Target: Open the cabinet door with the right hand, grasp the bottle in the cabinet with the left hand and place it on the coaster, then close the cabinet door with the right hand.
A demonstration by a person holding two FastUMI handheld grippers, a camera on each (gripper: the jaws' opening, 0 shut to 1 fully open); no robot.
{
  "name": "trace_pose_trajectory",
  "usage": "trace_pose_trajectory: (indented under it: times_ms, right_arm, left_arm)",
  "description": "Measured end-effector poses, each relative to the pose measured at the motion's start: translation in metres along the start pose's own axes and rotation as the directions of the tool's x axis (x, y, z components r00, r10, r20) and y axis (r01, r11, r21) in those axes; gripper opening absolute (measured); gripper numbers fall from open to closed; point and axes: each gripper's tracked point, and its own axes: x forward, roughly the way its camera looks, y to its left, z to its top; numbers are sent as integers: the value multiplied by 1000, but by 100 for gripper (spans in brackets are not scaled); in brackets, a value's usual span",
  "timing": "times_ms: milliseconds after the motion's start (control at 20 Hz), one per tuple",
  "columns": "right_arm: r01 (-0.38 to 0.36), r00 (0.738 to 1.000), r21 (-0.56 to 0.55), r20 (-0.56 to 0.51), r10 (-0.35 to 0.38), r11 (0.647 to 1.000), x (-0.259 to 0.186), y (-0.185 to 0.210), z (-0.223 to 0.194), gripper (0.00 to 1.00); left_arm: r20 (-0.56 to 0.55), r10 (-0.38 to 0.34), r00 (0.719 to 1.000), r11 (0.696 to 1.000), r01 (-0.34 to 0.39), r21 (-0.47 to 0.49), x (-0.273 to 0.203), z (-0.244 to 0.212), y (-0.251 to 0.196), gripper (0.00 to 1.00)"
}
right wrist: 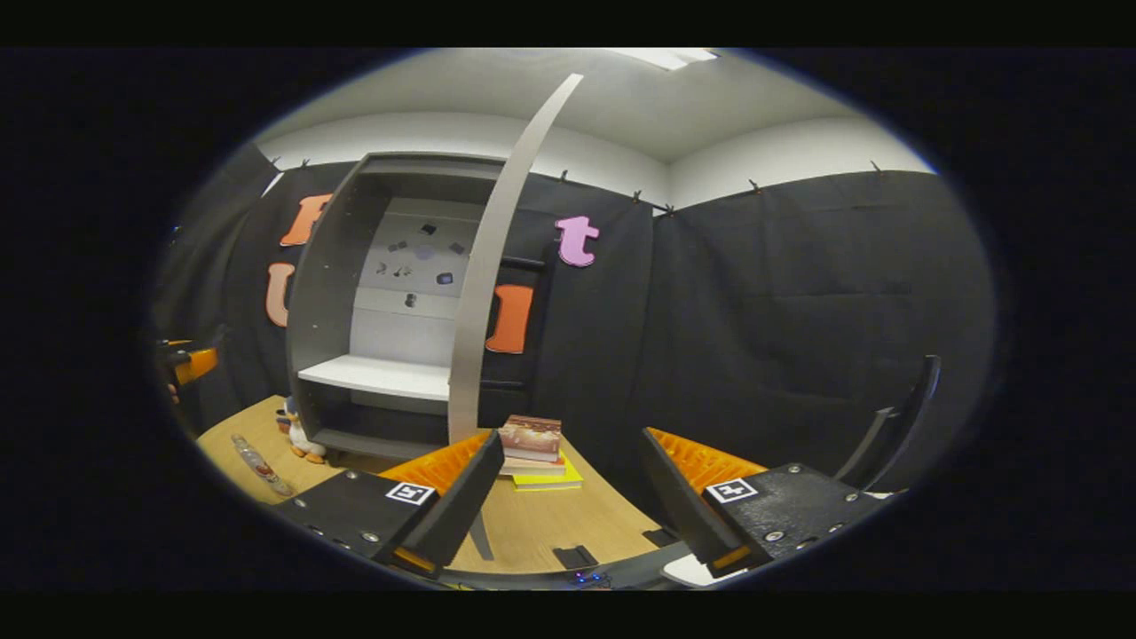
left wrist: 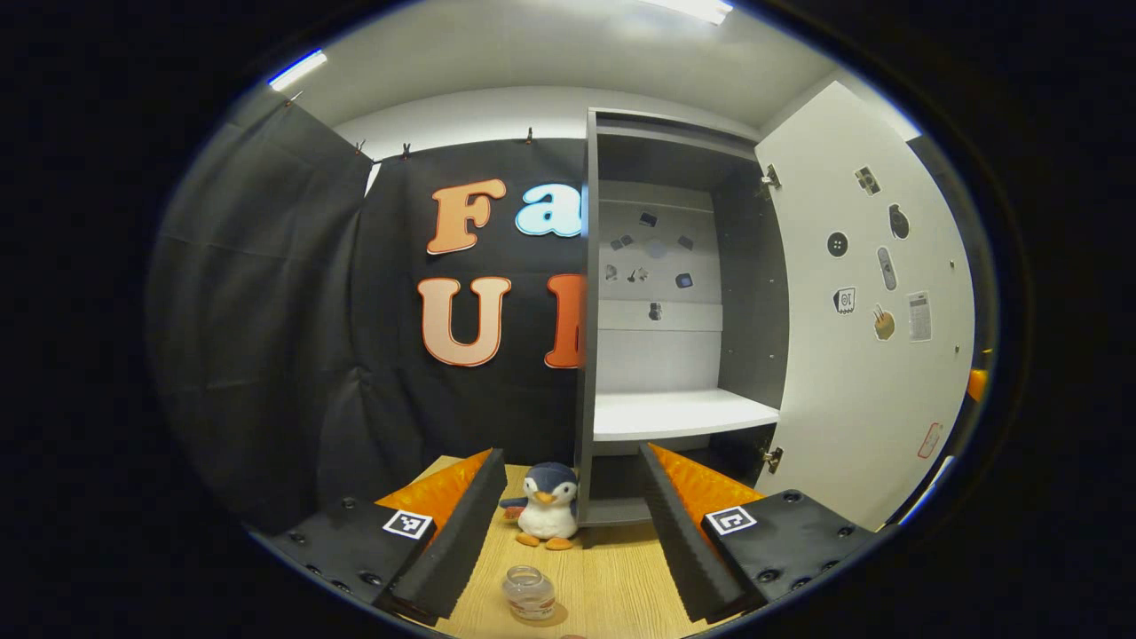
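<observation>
Left gripper view is showing the bottle (left wrist: 529, 593) standing upright on the wooden table (left wrist: 612, 577), low in the frame between this gripper's two fingers and touched by neither. A thin round disc, apparently the coaster (left wrist: 548, 613), is peeking out from under its base. The left gripper (left wrist: 568, 541) is hovering above the table with its jaws spread wide and holding nothing. Just beyond the bottle a plush penguin (left wrist: 546, 515) is sitting against the lower left corner of the cabinet (left wrist: 587, 311). The cabinet door (left wrist: 874, 355) is standing swung wide open to the right, its inner face dotted with small stickers, and the white shelf (left wrist: 679, 413) inside is lying bare.

Right gripper view is showing the same door (right wrist: 493, 266) edge-on, as a narrow curved strip in front of the open cabinet (right wrist: 328, 293). The right gripper (right wrist: 572, 501) is sitting near that edge without touching it, jaws spread and gripping nothing. A stack of books (right wrist: 532, 453) is lying on the table (right wrist: 541, 524) just behind the door's edge. At far left, the bottle (right wrist: 257, 465) is showing small near the table's rim, beside the penguin (right wrist: 302, 439).
</observation>
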Motion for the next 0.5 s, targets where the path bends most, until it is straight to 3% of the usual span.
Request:
trace_pose_trajectory:
  times_ms: [50,100,150,300,350,400,500]
  right_arm:
    - [-2,1000,9,8,2,1000,2,0,3,97]
    - [-9,1000,14,6,9,1000,0,4,2,84]
    - [-21,1000,18,7,20,1000,-1,8,2,89]
    - [-45,999,44,-1,45,998,-5,21,2,88]
    - [-51,999,57,-6,51,997,-6,25,2,93]
    - [-59,998,71,-7,59,996,-7,30,3,88]
    - [-82,996,97,-12,83,992,-10,42,2,88]
  left_arm:
    - [-3,-1,1000,1000,1,9,3,-2,2,96]
    - [4,-1,1000,1000,1,10,6,0,4,96]
    - [9,0,1000,1000,0,4,8,2,5,96]
    - [0,-18,1000,1000,18,-21,18,-2,3,96]
    - [3,-24,1000,999,24,-23,21,-1,4,96]
    - [3,-27,1000,999,27,-21,25,-2,5,96]
    - [2,-36,999,999,36,-15,31,-3,6,96]
